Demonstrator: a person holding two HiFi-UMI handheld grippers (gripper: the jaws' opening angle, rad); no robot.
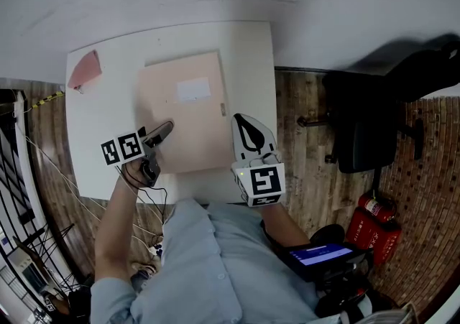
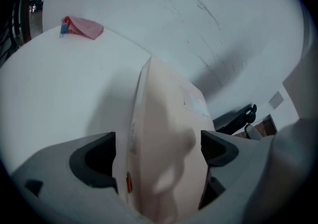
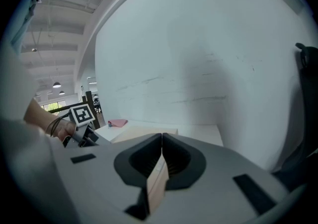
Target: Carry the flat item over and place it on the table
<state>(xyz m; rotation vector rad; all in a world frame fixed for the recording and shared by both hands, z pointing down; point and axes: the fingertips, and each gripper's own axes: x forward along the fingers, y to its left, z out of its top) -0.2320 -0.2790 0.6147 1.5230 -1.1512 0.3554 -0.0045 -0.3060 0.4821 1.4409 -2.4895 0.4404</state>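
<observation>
Head view, table [image 1: 108, 114]: a white top whose far edge meets a pale wall.
Flat item [image 1: 187, 121]: a pale beige rectangular board over the middle of the table, broad face up.
Long axis: runs from the table's near edge toward its far edge, slightly askew, with a white label [image 1: 192, 90] toward the far end.
Contact: the views do not show whether the board lies fully down on the table.
Left gripper [image 1: 154, 146]: at the board's left edge, toward the near end. Its jaws stand wide apart with the board's edge [image 2: 164, 133] between them, and the pads are not pressing on it.
Right gripper [image 1: 251, 136]: at the board's right edge, by the near-right corner. Its jaws are clamped on the thin edge [image 3: 156, 183].
Pink cloth [image 1: 85, 70]: at the table's far-left corner, well apart from the board.
</observation>
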